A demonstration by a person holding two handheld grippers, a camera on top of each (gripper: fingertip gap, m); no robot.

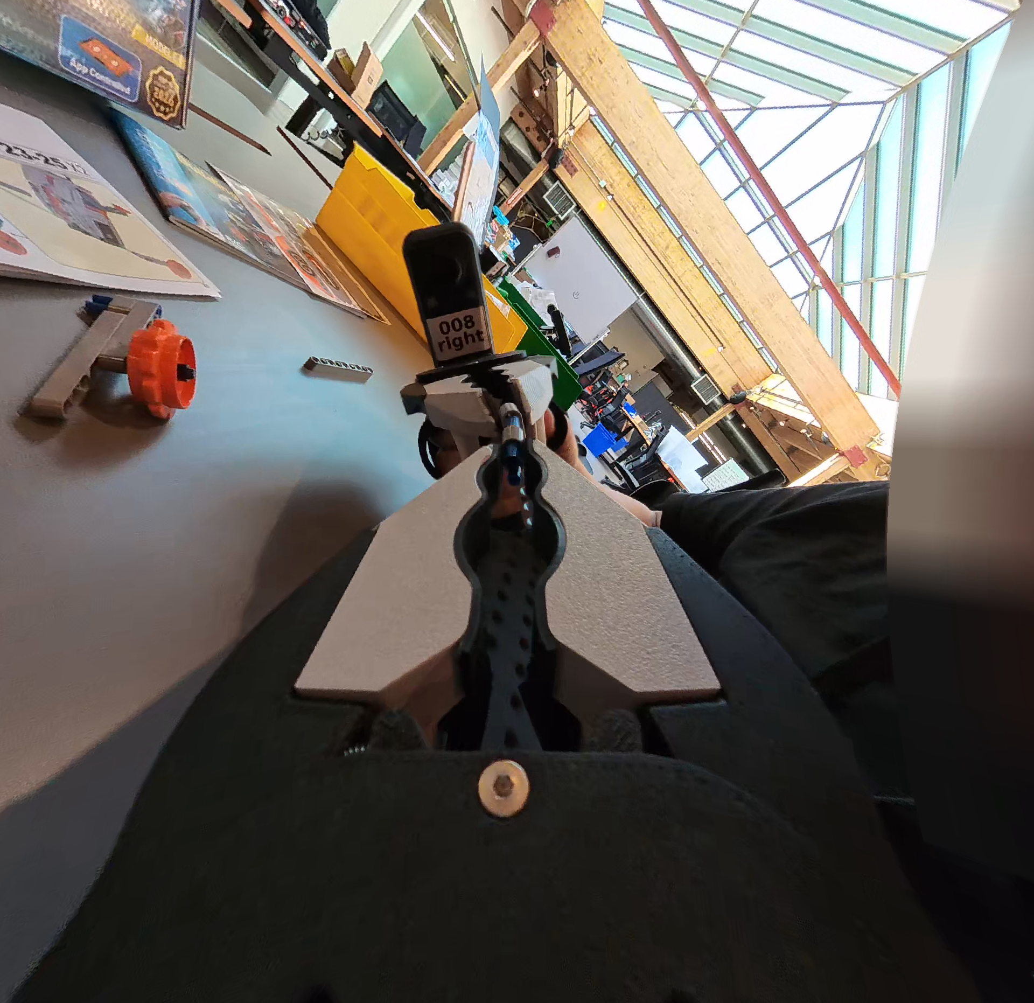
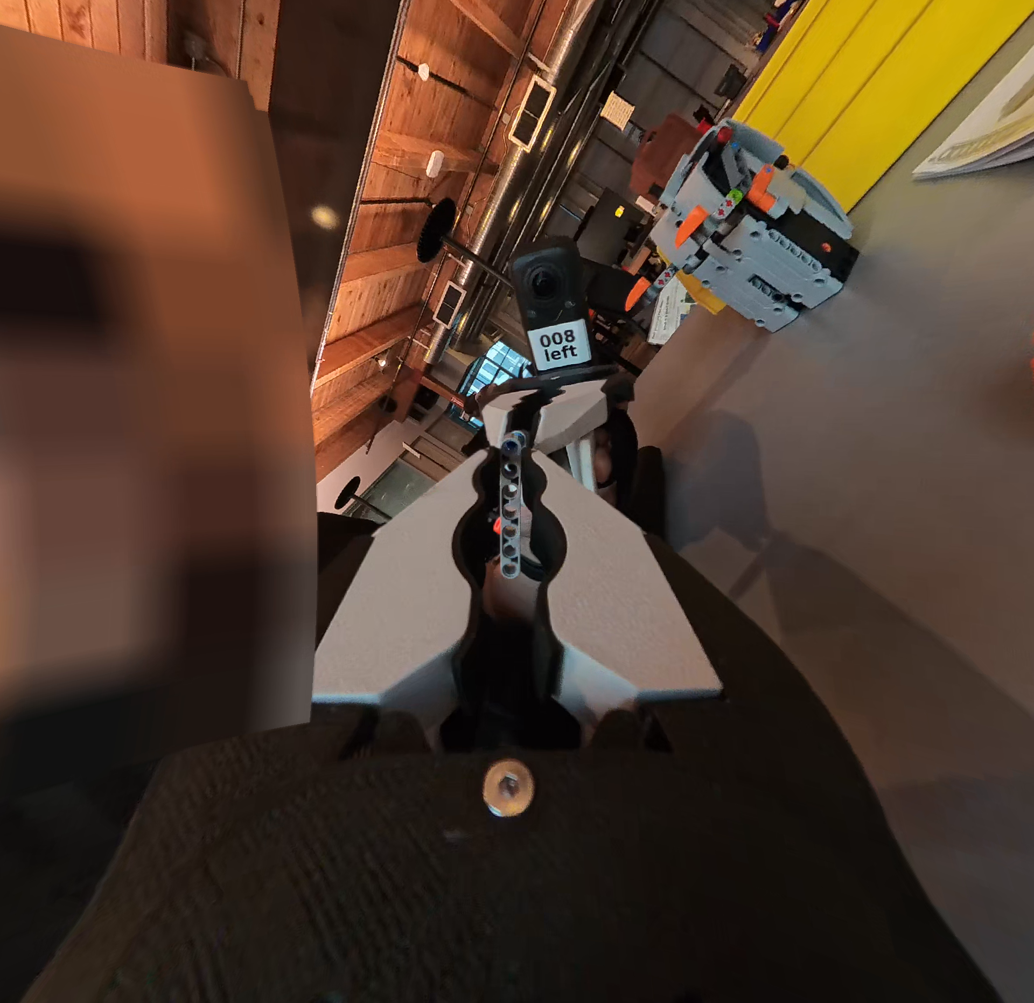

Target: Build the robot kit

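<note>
Facing tools pinch beams: left (image 1: pixel 512 461) black, right (image 2: pixel 512 461) grey.

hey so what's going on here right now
A person holds two grippers tip to tip above a grey table. The left gripper is shut on a dark holed beam; the right gripper is shut on a grey holed beam. A grey and orange brick assembly, a loose grey beam and instruction booklets lie on the table.

Orange gear (image 1: pixel 161 369), yellow bin (image 1: pixel 375 232), grey table (image 1: pixel 235 416), grey holed beam (image 2: pixel 510 520).
</note>
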